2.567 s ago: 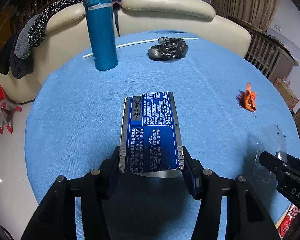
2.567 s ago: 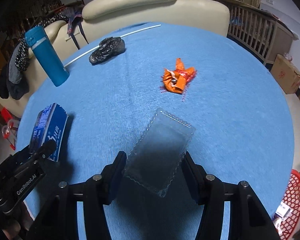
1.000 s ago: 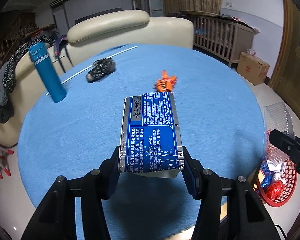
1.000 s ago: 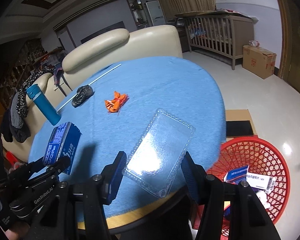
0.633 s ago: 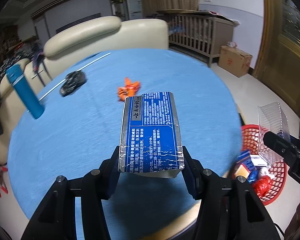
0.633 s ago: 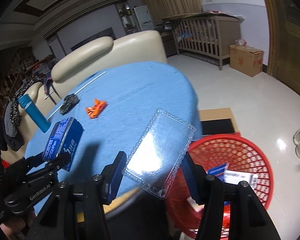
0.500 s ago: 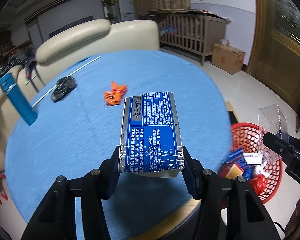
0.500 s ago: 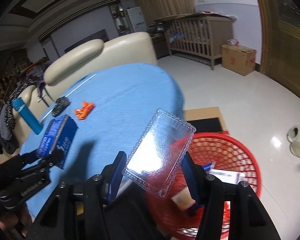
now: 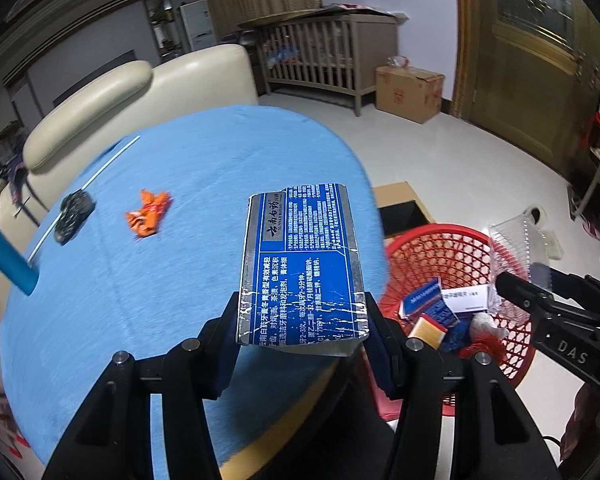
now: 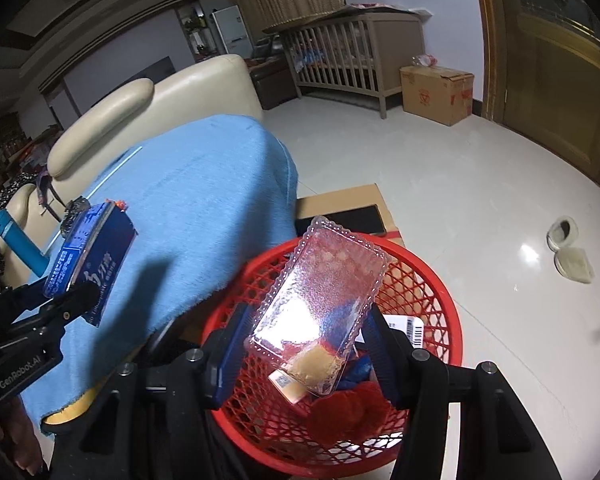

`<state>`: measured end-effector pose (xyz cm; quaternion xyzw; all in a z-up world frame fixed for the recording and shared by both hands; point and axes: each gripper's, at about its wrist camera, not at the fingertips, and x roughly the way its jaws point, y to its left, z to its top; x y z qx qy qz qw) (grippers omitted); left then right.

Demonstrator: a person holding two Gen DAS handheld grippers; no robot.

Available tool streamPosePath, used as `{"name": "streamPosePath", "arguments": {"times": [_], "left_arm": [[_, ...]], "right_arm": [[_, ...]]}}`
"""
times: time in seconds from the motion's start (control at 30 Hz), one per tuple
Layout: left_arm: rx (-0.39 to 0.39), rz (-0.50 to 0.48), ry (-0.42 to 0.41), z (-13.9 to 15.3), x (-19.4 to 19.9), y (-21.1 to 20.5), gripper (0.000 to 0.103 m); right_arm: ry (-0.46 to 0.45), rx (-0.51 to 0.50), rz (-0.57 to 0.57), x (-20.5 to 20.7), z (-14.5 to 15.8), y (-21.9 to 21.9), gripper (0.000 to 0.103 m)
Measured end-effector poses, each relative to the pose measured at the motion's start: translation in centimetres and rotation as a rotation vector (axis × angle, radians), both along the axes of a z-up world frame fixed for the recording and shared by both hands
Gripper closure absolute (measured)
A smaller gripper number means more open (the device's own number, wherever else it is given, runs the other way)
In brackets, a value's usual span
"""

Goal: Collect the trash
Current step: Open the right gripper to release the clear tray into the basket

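My left gripper [image 9: 302,330] is shut on a blue and silver box [image 9: 302,268] and holds it above the near edge of the round blue table [image 9: 204,184]. My right gripper [image 10: 300,344] is shut on a clear plastic tray [image 10: 320,300] and holds it right above the red basket [image 10: 432,344] on the floor. The basket [image 9: 452,256] holds several pieces of trash. An orange wrapper [image 9: 148,218] and a black bag [image 9: 73,216] lie on the table. The box also shows in the right wrist view [image 10: 88,256].
A blue flask [image 9: 4,256] stands at the table's left edge, with a white stick [image 9: 96,180] beside the black bag. A cream sofa [image 9: 132,92] is behind the table. Flat cardboard [image 10: 344,208] lies on the floor behind the basket. A cardboard box [image 10: 436,94] and a crib [image 10: 340,56] stand by the wall.
Both grippers have swung right, away from the table's middle, each keeping its load. The right gripper has gone from over the table to above the red basket.
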<state>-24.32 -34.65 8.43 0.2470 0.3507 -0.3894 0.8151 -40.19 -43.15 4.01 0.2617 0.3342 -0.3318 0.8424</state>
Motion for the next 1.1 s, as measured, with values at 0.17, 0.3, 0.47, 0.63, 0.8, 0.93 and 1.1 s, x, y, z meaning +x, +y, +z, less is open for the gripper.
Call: {"name": "streamPosePath", "arguments": {"times": [0.17, 0.3, 0.47, 0.63, 0.8, 0.93, 1.1], "left_arm": [[0.015, -0.033, -0.001, -0.3, -1.2, -1.7, 0.046], [0.025, -0.058, -0.002, -0.6, -2.2, -2.7, 0.046], [0.037, -0.088, -0.004, -0.8, -3.3, -3.7, 0.046], [0.045, -0.108, -0.002, -1.1, -4.0, -4.2, 0.046], [0.053, -0.126, 0.005, -1.4, -4.6, -4.5, 0.046], [0.058, -0.144, 0.010, -1.6, -5.1, -4.7, 0.046], [0.062, -0.152, 0.013, -1.7, -5.5, -4.8, 0.046]], "right_arm": [[0.010, 0.022, -0.018, -0.8, -0.8, -1.0, 0.044], [0.018, 0.039, -0.031, -1.5, -1.4, -1.5, 0.044], [0.028, 0.059, -0.054, -2.3, -2.3, -2.3, 0.044], [0.037, 0.075, -0.068, -3.1, -3.1, -2.6, 0.044], [0.041, 0.088, -0.068, -3.4, -3.7, -2.8, 0.044], [0.048, 0.097, -0.056, -3.3, -4.1, -2.7, 0.044], [0.066, 0.114, -0.041, -3.1, -4.9, -2.6, 0.043]]}}
